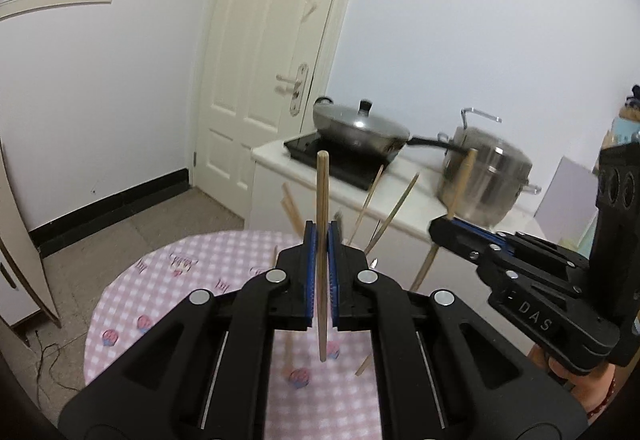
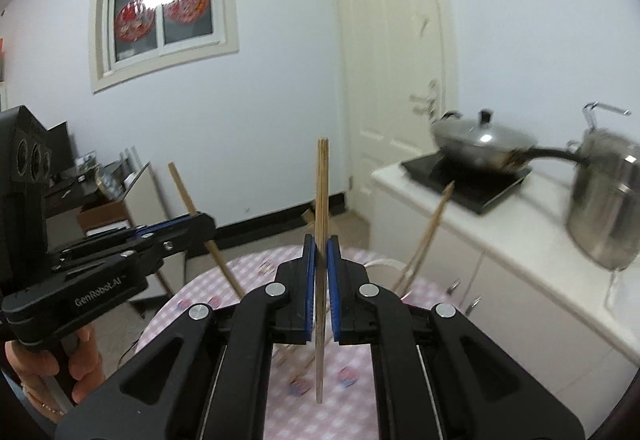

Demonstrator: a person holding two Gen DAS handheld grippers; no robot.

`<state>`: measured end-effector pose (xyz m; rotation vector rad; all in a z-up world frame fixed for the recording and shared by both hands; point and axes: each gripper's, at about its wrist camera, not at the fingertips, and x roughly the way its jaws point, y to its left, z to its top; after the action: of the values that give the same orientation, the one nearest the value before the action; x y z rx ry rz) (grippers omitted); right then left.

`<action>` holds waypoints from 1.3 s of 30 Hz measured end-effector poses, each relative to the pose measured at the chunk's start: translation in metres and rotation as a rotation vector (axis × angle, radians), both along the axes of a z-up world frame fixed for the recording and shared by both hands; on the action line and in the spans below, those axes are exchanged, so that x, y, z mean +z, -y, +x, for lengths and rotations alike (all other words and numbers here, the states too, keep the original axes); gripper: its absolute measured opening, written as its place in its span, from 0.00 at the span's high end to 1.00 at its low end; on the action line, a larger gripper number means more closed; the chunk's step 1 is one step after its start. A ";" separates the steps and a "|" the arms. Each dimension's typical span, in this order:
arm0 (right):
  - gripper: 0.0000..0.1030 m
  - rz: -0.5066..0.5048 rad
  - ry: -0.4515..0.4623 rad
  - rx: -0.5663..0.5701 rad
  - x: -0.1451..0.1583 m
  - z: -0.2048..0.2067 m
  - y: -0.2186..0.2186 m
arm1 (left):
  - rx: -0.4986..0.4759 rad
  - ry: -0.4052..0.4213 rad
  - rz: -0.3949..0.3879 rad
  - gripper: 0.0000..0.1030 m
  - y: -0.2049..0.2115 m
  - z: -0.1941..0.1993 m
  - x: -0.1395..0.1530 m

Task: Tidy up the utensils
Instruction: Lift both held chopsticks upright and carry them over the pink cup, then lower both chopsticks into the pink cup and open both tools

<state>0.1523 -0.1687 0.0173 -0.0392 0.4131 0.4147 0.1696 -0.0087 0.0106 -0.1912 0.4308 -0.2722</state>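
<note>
My left gripper [image 1: 322,236] is shut on a wooden chopstick [image 1: 322,200] that stands upright between the blue pads, above the pink checked table [image 1: 160,280]. My right gripper [image 2: 321,248] is shut on another wooden chopstick [image 2: 321,184], also upright. In the left wrist view the right gripper [image 1: 444,230] shows at the right with its chopstick [image 1: 460,184] tilted. In the right wrist view the left gripper [image 2: 200,226] shows at the left with its chopstick [image 2: 186,196] tilted. Several more chopsticks [image 1: 394,212] stick up beyond my left gripper; what holds them is hidden.
A white counter [image 1: 416,200] behind the table carries a black cooktop [image 1: 344,164] with a lidded wok [image 1: 360,124] and a steel pot [image 1: 484,180]. A white door [image 1: 264,52] stands behind. A loose chopstick [image 1: 364,366] lies on the table.
</note>
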 end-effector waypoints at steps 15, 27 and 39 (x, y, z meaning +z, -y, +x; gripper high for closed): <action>0.95 0.039 0.156 -0.097 0.011 0.045 0.030 | 0.101 0.115 -0.009 0.94 0.022 0.054 0.037; 0.95 0.037 0.206 -0.104 0.006 0.076 0.030 | 0.118 0.152 -0.059 0.94 0.028 0.090 0.032; 0.95 0.044 0.150 -0.079 -0.021 0.084 0.030 | 0.079 0.062 -0.028 0.94 0.036 0.114 -0.015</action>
<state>0.2366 -0.1985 -0.0038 -0.0109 0.2563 0.3400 0.2831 -0.0443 -0.0045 -0.2261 0.3569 -0.2066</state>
